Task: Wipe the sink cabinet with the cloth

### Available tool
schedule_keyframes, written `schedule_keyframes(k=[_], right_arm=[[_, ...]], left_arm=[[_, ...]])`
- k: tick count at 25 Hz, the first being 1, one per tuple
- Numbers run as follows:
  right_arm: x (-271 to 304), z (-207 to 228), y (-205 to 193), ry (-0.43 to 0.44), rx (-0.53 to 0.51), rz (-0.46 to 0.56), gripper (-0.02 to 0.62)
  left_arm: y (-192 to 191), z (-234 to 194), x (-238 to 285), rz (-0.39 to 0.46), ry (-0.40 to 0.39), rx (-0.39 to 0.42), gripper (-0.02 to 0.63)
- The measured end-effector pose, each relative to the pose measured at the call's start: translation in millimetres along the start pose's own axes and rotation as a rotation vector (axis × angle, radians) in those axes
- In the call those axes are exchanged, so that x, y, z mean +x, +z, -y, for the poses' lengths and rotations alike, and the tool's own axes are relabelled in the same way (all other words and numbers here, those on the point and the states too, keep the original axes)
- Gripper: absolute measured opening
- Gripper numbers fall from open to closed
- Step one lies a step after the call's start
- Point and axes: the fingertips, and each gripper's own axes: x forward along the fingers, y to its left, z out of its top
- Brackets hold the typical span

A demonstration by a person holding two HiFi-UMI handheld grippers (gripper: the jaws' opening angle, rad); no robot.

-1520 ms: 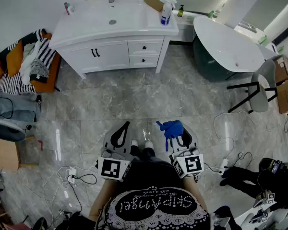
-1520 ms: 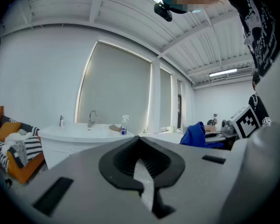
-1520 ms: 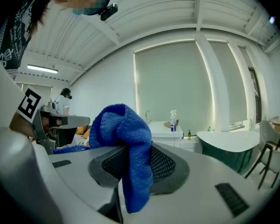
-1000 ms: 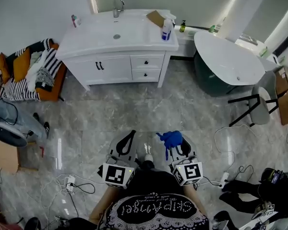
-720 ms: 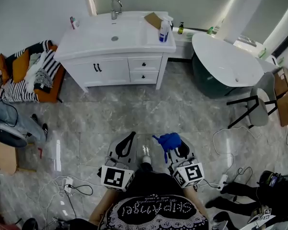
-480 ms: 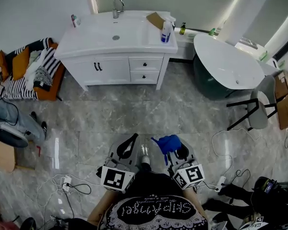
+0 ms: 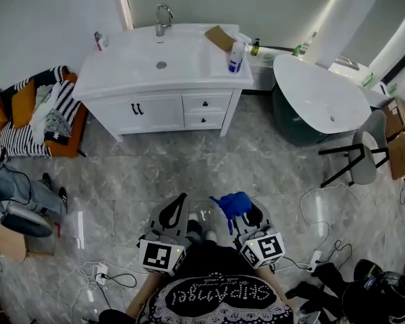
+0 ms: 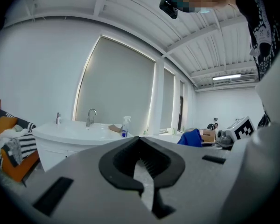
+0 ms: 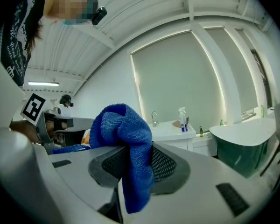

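Pinching the blue cloth between its closed jaws, the right claw is held low in front of the person, the bunched fabric poking forward, ready for wiping by my reading. The left claw sits beside it, jaws together on nothing. The white sink cabinet stands well apart across the marble floor, so wiping has not begun; the 2 claws point toward it.
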Motion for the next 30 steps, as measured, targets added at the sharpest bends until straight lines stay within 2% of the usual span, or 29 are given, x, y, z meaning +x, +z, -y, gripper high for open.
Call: schedule_keyframes(k=[11, 20, 23, 30], right_arm=[[46, 4, -4, -0.103, 0.026, -0.018, 0.115], [64, 13, -9, -0.144, 0.047, -0.057, 0.115], [68, 17, -9, -0.140, 0.042, -0.058, 0.115], [94, 40, -7, -0.103, 0.056, -0.070, 0.115]], left_arm=[[0, -51, 19, -0.030, -0.065, -0.037, 0.000], [1, -74, 33, -0.026, -0.064, -0.069, 0.000], [1, -75, 37, -0.013, -0.061, -0.078, 0.000], [-4, -85, 62, -0.044, 0.002, -0.093, 0.000]])
